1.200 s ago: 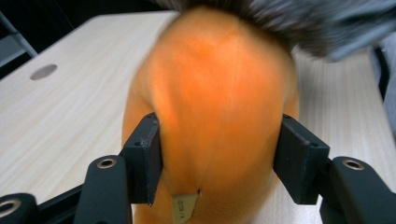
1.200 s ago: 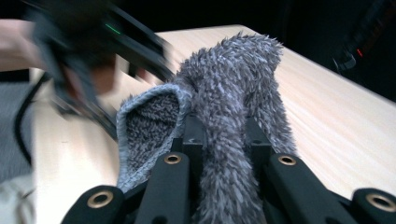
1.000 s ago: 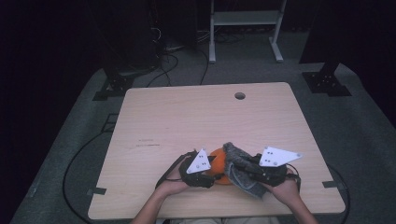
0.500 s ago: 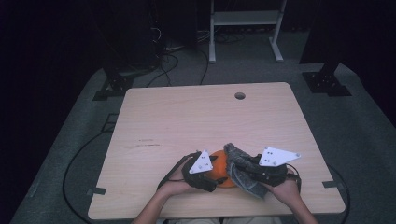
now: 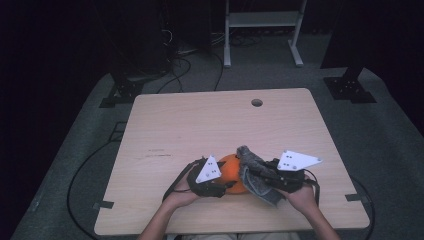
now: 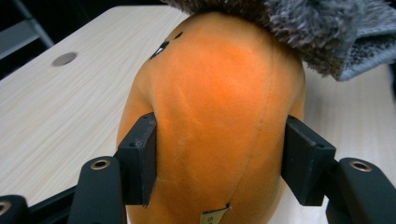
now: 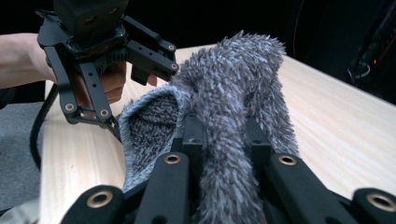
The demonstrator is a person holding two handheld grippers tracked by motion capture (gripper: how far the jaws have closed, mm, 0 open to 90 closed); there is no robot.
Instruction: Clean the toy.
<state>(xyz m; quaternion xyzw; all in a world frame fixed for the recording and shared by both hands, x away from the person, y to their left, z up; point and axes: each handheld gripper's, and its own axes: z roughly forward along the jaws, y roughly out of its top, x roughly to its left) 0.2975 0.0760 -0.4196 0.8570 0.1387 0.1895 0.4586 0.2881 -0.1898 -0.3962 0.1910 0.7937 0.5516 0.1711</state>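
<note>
Light wooden table top (image 5: pixel 200 130) evenly lit from above; surrounding floor and background near black. High view soft, slightly grainy. Gripper views sharp close up, far table edges blurred. No glare.

No lettering is legible anywhere. The small tag (image 6: pixel 215 215) at six o'clock on the orange plush toy (image 6: pixel 219 107) carries tiny marks too blurred to read.

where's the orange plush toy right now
In the high view the orange plush toy lies near the table's front edge, between the left hand-held gripper and the grey fuzzy cloth.
</note>
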